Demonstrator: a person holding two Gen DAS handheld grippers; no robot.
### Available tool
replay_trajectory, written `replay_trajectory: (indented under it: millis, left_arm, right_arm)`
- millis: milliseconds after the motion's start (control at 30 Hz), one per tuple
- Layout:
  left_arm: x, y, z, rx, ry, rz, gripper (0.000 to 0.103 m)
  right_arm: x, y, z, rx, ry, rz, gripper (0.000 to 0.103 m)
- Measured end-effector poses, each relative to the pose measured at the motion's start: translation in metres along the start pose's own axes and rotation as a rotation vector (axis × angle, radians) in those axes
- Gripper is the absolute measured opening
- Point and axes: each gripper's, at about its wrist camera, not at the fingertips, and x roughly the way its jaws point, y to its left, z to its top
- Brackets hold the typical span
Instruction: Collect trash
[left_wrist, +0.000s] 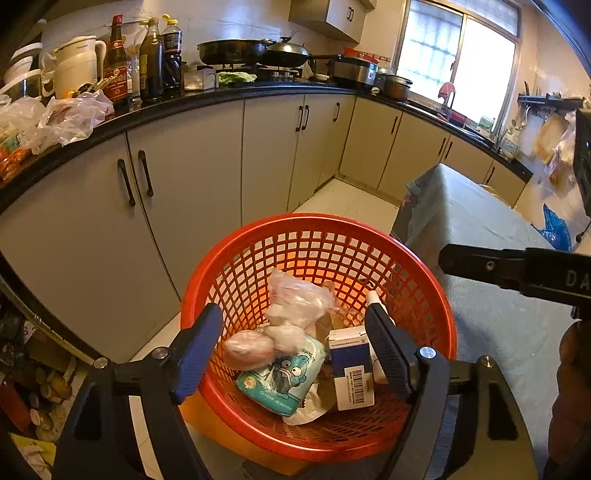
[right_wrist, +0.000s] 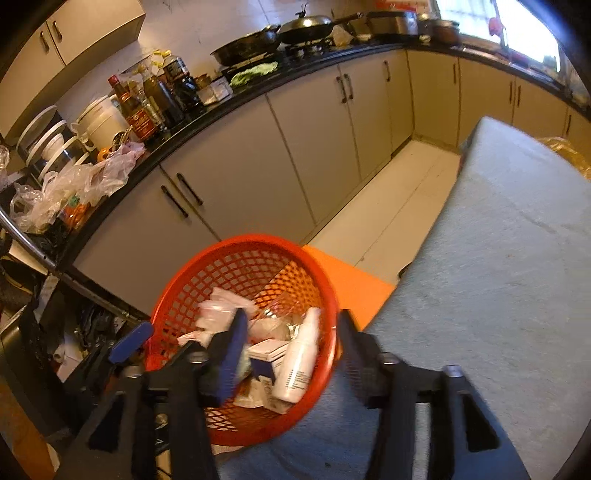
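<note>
A red mesh basket (left_wrist: 317, 221) stands beside the cloth-covered table. In it lie a pink-white plastic bag (left_wrist: 295, 299), a teal tissue pack (left_wrist: 277, 384), a blue-and-white box (left_wrist: 351, 373) and a white bottle (left_wrist: 373, 298). My left gripper (left_wrist: 291, 317) hangs open over the basket with nothing pressed between its blue pads. In the right wrist view my right gripper (right_wrist: 293, 317) is open above the basket's (right_wrist: 243, 240) right side. The white bottle (right_wrist: 299, 354) lies slanted on the trash below its jaws, touched by neither pad. A black finger (left_wrist: 480, 264) of the right gripper shows at the right.
The table (right_wrist: 498, 258) under grey-blue cloth fills the right. An orange surface (right_wrist: 343, 284) lies under the basket. Grey cabinets (left_wrist: 184, 192) and a black counter with bottles (left_wrist: 151, 59), pans (left_wrist: 236, 50) and plastic bags (left_wrist: 70, 114) run behind. Clutter sits at the lower left (left_wrist: 40, 391).
</note>
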Motion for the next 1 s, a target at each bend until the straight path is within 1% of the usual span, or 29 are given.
replay_trajectory:
  millis: [33,67,133,200,300,367,567,667,700,800,833,900,1000]
  left_arm:
    - [-0.003,0.001,0.000,-0.004,-0.011,0.008,0.082]
    - [-0.006,0.002,0.001,-0.006,-0.024,0.023,0.083]
    - [-0.012,0.003,0.002,-0.013,-0.055,0.054,0.087]
    - [-0.018,0.006,0.003,-0.019,-0.082,0.076,0.090]
    - [-0.027,0.007,0.003,-0.022,-0.124,0.131,0.094]
    - [-0.032,0.007,0.004,-0.019,-0.140,0.172,0.096]
    - [-0.041,0.000,-0.001,-0.005,-0.151,0.284,0.098]
    - [-0.050,-0.004,-0.006,0.007,-0.179,0.331,0.098]
    - [-0.053,-0.006,-0.008,0.011,-0.185,0.339,0.098]
    - [-0.063,-0.012,-0.014,0.029,-0.206,0.322,0.098]
    - [-0.066,-0.014,-0.016,0.032,-0.217,0.335,0.098]
    - [-0.075,-0.021,-0.022,0.027,-0.231,0.387,0.098]
    - [-0.089,-0.033,-0.032,0.052,-0.255,0.399,0.098]
  right_arm:
    - [-0.003,0.000,0.000,-0.001,-0.012,-0.010,0.071]
    - [-0.006,-0.001,0.000,-0.005,-0.023,-0.022,0.073]
    - [-0.011,-0.001,-0.002,-0.012,-0.039,-0.049,0.082]
    - [-0.015,-0.004,-0.002,-0.011,-0.053,-0.070,0.087]
    - [-0.020,-0.006,-0.006,-0.019,-0.069,-0.133,0.094]
    - [-0.022,-0.008,-0.009,-0.025,-0.078,-0.164,0.095]
    - [-0.037,-0.013,-0.020,-0.053,-0.113,-0.250,0.101]
    - [-0.050,-0.013,-0.028,-0.076,-0.139,-0.284,0.102]
    - [-0.056,-0.014,-0.032,-0.078,-0.148,-0.291,0.102]
    - [-0.073,-0.017,-0.045,-0.088,-0.175,-0.313,0.103]
    - [-0.080,-0.018,-0.050,-0.093,-0.186,-0.327,0.103]
    - [-0.093,-0.021,-0.061,-0.094,-0.202,-0.344,0.103]
    - [-0.114,-0.023,-0.083,-0.110,-0.236,-0.365,0.103]
